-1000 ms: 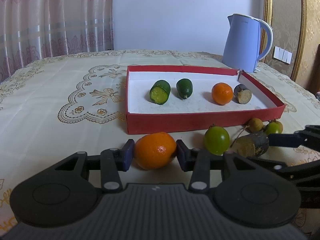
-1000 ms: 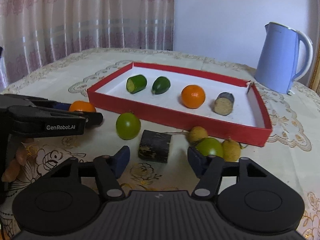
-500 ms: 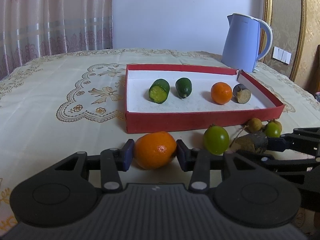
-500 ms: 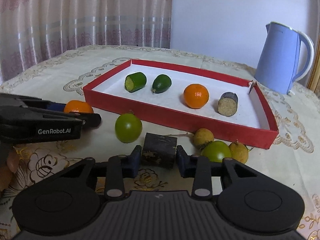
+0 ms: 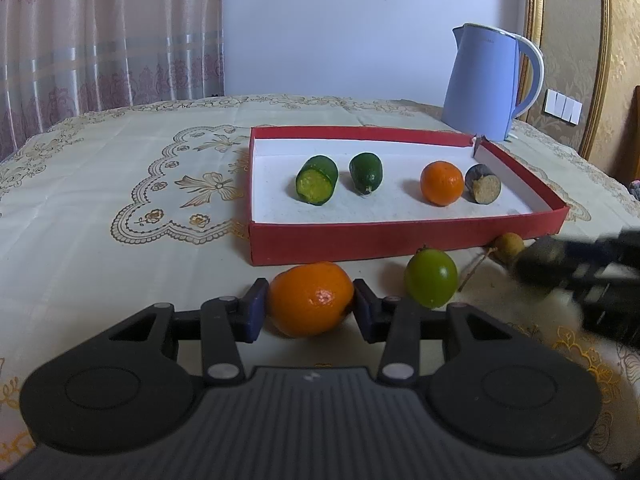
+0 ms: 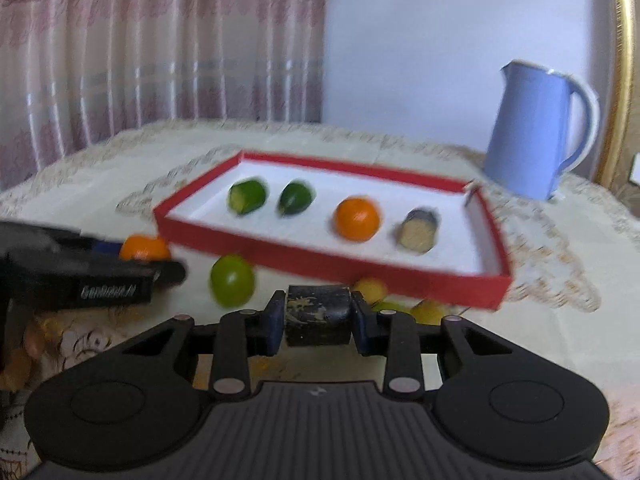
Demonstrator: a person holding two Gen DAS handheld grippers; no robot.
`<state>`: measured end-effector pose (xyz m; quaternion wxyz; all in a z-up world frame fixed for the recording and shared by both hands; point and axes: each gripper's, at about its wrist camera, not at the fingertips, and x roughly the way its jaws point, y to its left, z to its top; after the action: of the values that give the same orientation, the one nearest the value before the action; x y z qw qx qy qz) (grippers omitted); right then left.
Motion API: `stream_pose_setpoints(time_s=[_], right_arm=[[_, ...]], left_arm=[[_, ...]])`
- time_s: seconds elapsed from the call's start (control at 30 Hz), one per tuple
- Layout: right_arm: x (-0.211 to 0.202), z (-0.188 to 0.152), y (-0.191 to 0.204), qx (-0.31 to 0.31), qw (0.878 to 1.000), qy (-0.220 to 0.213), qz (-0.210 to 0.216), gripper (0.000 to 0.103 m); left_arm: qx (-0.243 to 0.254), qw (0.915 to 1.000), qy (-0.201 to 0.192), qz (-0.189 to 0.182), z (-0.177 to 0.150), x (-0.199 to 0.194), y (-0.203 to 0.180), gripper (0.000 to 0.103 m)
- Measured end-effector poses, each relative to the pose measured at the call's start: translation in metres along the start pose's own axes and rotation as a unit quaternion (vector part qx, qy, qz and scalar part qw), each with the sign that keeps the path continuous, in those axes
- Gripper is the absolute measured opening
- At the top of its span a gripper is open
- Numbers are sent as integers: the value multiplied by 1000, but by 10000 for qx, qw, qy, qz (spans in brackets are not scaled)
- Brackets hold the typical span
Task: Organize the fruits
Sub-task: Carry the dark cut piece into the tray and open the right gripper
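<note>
Holding two pieces at once, both just outside the near wall of the red box (image 5: pixel 400 236), toward the near edge of the table. Left gripper (image 5: pixel 310 308) clamped on the orange (image 5: pixel 310 300), pads pressed against its left and right flanks, fruit low over the cloth in front of the box's near-left corner; contact with the cloth hard to judge. Right gripper (image 6: pixel 318 316) clamped on the dark cut chunk (image 6: pixel 318 314), squeezed at its two ends, long axis running across from finger to finger, apparently raised off the cloth near the middle of the near wall; view blurred. Box straight ahead of both tools, its low near wall standing between load and white floor. Inside, in a row from left to right: two green pieces (image 5: pixel 318 180), an orange fruit (image 5: pixel 442 183), a dark chunk (image 5: pixel 483 189). Loose on the cloth between the tools: a green round fruit (image 5: pixel 431 278); small yellowish fruits (image 6: pixel 428 312) beside the right gripper. Likely needed next: up and forward over the wall, right load nearer the matching chunk at the right end.
</note>
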<state>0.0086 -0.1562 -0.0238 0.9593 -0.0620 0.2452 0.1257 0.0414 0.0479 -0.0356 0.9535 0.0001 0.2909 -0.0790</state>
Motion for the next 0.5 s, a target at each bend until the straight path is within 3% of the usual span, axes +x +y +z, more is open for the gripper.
stream_pose_setpoints(time_s=[0.5], right_arm=[[13,34,-49,262,9979,-294,-516,32]], left_arm=[[10,10000,66,-48,0,2,0,42]])
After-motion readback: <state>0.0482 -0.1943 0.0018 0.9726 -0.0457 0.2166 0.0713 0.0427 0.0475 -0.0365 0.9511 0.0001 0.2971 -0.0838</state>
